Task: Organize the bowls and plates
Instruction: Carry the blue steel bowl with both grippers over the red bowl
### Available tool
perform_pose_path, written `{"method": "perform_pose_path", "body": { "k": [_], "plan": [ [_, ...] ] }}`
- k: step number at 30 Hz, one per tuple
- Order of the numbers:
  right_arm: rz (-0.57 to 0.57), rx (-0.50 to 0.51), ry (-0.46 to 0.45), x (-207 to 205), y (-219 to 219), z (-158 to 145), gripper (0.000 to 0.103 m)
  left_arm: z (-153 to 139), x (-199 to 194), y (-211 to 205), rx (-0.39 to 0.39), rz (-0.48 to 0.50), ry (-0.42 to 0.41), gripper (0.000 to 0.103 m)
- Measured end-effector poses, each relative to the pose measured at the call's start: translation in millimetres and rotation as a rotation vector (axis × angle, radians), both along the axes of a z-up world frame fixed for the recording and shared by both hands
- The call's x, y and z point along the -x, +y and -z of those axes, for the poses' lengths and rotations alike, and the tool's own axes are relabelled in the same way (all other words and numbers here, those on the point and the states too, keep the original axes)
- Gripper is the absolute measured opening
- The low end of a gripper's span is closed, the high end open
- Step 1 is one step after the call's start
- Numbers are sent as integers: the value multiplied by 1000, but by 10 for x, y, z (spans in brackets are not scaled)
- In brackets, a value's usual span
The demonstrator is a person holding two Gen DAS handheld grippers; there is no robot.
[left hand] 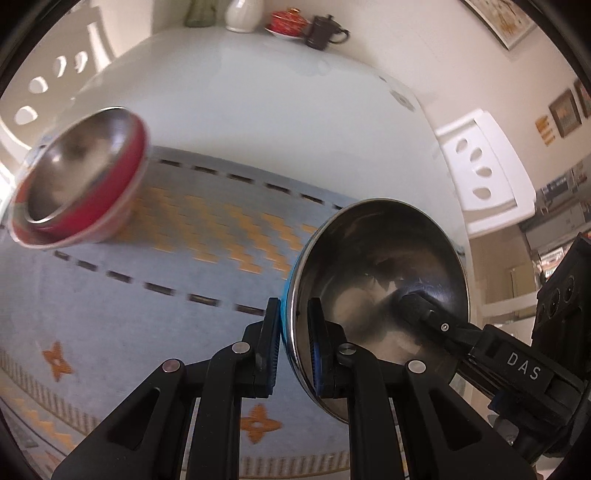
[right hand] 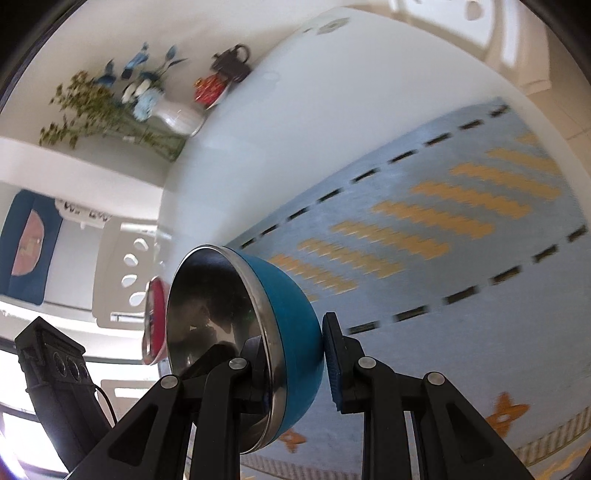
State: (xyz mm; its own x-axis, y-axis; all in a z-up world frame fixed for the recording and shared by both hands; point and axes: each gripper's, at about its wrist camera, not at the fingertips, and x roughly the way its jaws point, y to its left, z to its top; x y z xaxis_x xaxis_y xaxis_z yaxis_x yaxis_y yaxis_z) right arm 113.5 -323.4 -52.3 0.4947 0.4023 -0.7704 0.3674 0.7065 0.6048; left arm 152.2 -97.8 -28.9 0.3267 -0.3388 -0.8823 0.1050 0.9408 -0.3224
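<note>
A blue bowl (left hand: 376,280) with a shiny steel inside hangs tilted on its edge above the blue patterned mat (left hand: 155,295). My left gripper (left hand: 294,349) is shut on its rim, one pad outside and one inside. My right gripper (right hand: 295,369) is shut on the same blue bowl (right hand: 291,317), pinching the wall between an inner and an outer pad. In the left wrist view its inner finger (left hand: 417,306) shows inside the bowl. A red bowl (left hand: 74,177) with a steel inside sits on the mat's far left; its edge (right hand: 154,317) peeks out behind the blue bowl.
The mat lies on a white table (left hand: 258,92). At the table's far end stand a white vase (left hand: 242,14), a red lidded cup on a saucer (left hand: 288,20) and a dark teapot (left hand: 325,33). White chairs (left hand: 480,166) flank the table.
</note>
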Motion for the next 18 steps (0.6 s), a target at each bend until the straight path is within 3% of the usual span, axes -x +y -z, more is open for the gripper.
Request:
{"method": "perform_pose_path", "body": {
  "k": [18],
  "plan": [
    [-155, 70, -66, -426, 999, -451, 23, -435, -184, 923, 1, -84, -68, 11]
  ]
}}
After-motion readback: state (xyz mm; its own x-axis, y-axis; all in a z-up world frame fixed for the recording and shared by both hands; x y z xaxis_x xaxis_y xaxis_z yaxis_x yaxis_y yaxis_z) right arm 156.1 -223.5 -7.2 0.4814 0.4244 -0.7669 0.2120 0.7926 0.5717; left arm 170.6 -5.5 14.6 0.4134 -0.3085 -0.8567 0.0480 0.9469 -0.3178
